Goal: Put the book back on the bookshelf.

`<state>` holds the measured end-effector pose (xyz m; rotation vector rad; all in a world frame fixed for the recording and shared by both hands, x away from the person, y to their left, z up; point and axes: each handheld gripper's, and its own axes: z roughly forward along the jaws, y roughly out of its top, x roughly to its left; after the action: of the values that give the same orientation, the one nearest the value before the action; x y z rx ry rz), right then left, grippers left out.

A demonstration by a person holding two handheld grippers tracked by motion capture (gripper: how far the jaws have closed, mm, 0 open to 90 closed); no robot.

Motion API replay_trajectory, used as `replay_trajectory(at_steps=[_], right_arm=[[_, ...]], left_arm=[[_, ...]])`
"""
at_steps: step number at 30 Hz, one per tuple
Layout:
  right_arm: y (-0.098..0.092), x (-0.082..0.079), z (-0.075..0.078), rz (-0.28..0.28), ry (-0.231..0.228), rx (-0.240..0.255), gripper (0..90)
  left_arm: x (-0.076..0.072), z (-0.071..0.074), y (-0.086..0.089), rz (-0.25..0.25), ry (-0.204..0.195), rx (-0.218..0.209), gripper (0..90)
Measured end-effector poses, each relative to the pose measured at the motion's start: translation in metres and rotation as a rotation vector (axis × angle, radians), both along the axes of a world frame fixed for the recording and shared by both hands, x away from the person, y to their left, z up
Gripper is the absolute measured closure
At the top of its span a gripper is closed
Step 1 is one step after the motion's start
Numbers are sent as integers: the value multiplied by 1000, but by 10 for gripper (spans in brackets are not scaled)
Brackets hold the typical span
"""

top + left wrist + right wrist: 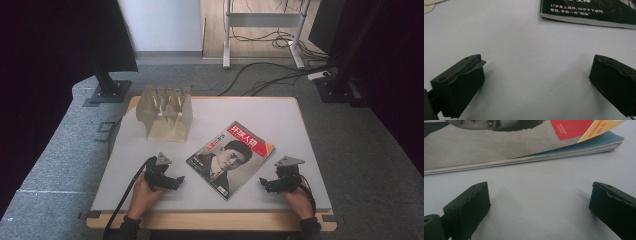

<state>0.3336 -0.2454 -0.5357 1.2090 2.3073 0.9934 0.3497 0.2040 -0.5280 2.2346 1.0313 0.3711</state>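
On the table [295,125], the magazine [231,159] cover reads "环球人物".

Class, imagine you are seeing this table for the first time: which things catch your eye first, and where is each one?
A magazine with a portrait cover and red title block lies askew at the table's middle. A pale slotted wooden rack stands at the far left. The left gripper and right gripper, jaws open, flank the magazine.

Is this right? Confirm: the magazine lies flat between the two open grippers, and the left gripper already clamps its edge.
Not quite. The left gripper clamps nothing: in the left gripper view its jaws stand wide over bare table, short of the magazine. The rest holds.
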Motion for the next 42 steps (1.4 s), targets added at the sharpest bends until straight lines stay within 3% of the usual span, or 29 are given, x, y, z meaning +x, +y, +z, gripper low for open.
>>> replay_trajectory(at_steps=[20, 31, 42], right_arm=[[-1, 3, 4, 6, 10, -16, 41], [0, 12, 17, 30, -33, -4, 0], [9, 26, 25, 71, -41, -7, 0]], left_arm=[[4, 7, -1, -24, 19, -21, 0], [15, 24, -22, -80, 7, -26, 0], [29, 37, -44, -125, 6, -16, 0]])
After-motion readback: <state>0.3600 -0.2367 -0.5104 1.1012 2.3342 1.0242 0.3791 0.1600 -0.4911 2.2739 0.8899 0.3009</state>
